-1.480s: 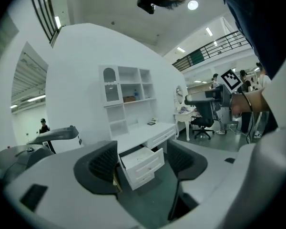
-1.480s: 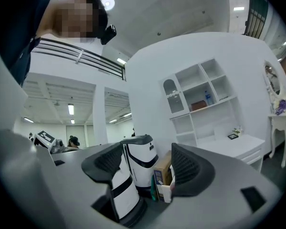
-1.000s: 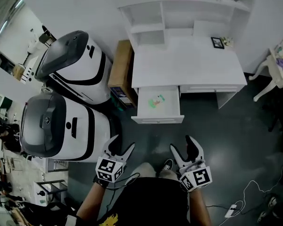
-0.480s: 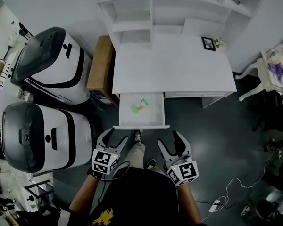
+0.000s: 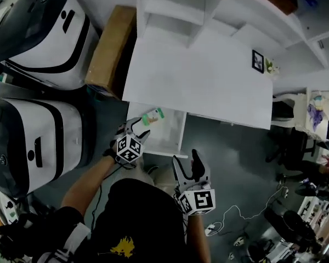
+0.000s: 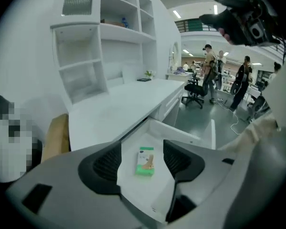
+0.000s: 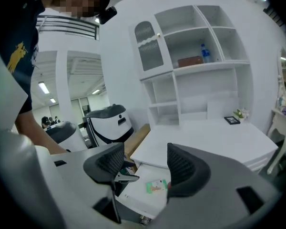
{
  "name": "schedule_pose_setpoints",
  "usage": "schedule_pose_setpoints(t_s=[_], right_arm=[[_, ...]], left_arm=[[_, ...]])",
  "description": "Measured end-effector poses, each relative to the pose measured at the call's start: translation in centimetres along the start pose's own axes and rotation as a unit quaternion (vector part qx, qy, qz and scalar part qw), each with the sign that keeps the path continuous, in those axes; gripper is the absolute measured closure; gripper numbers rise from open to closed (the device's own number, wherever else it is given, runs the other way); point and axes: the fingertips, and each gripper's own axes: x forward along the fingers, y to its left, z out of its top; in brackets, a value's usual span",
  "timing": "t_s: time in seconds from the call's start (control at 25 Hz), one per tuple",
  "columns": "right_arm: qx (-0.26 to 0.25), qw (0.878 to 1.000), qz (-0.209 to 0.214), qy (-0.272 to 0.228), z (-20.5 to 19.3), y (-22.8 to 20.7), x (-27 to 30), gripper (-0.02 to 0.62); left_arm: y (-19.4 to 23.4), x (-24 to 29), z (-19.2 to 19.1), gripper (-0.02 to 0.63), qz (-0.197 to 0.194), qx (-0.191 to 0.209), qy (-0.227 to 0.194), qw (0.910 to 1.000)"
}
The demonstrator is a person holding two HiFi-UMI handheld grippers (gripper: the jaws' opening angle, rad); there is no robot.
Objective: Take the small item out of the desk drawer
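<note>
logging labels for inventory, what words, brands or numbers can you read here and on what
No text here can be read.
Print on the small green-and-white box in the open white drawer: too small to read.
The yellow emblem on the black shirt: a figure, no legible letters.
Label on the blue-capped bottle on the white shelf: too blurred.
The black-framed picture on the white desk: too small.

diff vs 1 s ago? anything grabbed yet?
Left gripper moved forward from beside the body to the open drawer; its fingers are closing, with the green box just ahead, not gripped. Right gripper stayed back near the body, fingers opening, empty. Box still lies in the drawer; drawer still open.
</note>
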Motion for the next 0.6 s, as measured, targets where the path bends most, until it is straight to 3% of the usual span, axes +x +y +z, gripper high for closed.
schedule_pose_setpoints(t_s=[0.16, 0.28, 0.52, 0.6], right_arm=[[0.007, 0.999, 0.0, 0.041, -1.5, -1.5, 3.4, 0.298], [0.021, 0.998, 0.009, 0.06, -3.5, -3.0, 5.7, 0.299], [-0.011, 0.993, 0.027, 0.111, -6.9, -6.0, 9.6, 0.314], [-0.012, 0.991, 0.033, 0.131, -8.3, -6.4, 11.3, 0.313]], left_arm=[[0.6, 6.1, -0.5, 0.32, -0.03, 0.032, 0.02, 0.9989], [-0.2, 11.3, -2.4, 0.303, -0.066, 0.049, 0.062, 0.9947], [-0.9, 20.7, -9.5, 0.277, -0.071, -0.022, 0.16, 0.9843], [-0.8, 23.3, -11.9, 0.256, -0.07, -0.022, 0.192, 0.9787]])
